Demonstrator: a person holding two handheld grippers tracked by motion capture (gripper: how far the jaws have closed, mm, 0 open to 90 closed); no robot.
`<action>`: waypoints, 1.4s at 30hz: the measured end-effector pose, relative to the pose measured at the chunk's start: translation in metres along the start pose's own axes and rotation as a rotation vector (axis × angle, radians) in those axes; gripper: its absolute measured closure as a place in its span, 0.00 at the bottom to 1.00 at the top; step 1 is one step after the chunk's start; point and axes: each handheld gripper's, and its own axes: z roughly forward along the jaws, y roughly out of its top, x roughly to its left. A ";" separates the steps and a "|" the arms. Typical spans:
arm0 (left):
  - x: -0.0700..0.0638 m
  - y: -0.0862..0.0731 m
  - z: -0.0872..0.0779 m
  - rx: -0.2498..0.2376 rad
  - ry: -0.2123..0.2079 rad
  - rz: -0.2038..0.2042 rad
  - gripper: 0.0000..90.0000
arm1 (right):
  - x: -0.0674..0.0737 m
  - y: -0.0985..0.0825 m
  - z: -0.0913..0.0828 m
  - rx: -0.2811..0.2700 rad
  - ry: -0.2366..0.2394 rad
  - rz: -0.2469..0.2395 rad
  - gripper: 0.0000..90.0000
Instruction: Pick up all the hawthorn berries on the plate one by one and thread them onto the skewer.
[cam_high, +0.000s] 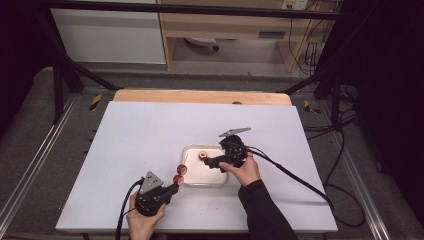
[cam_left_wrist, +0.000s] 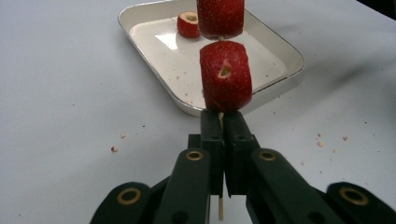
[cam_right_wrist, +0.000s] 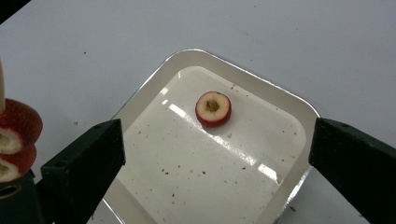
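A white rectangular tabletop lay over a pale wooden board, ringed by a black metal frame and grey floor, with light wooden furniture behind. Wide bare surface stretched left of and beyond the work; the near edge ran just below the person's hands, and fine reddish crumbs dotted the white around the tray.

At the left, the left gripper, held in the person's left hand, had its black jaws pressed together, pinching a thin pale wooden skewer. Two red hollowed fruit pieces sat threaded on that skewer one beyond the other, glossy, speckled, each with a small cored hole, held above the table at the tray's near left corner.

At the centre, a shallow cream rectangular tray with rounded corners rested flat, well inside the tabletop's edges. In it lay one red-skinned fruit ring with pale flesh and a hollow core, near the tray's far side, alone on the crumb-flecked bottom.

At the right, the right gripper, in the person's dark-sleeved right hand, hovered over the tray with its jaws spread wide, nothing between them, the ring lying apart below.
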 end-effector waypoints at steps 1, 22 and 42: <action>0.000 0.000 0.000 0.001 -0.002 0.000 0.98 | 0.001 0.002 0.002 0.003 -0.001 0.002 0.05; 0.004 -0.002 -0.001 -0.003 0.003 -0.011 0.98 | 0.005 0.028 0.044 0.110 -0.037 0.050 0.16; 0.003 -0.002 0.001 0.004 -0.005 -0.009 0.98 | 0.003 0.028 0.063 0.215 -0.056 0.141 0.54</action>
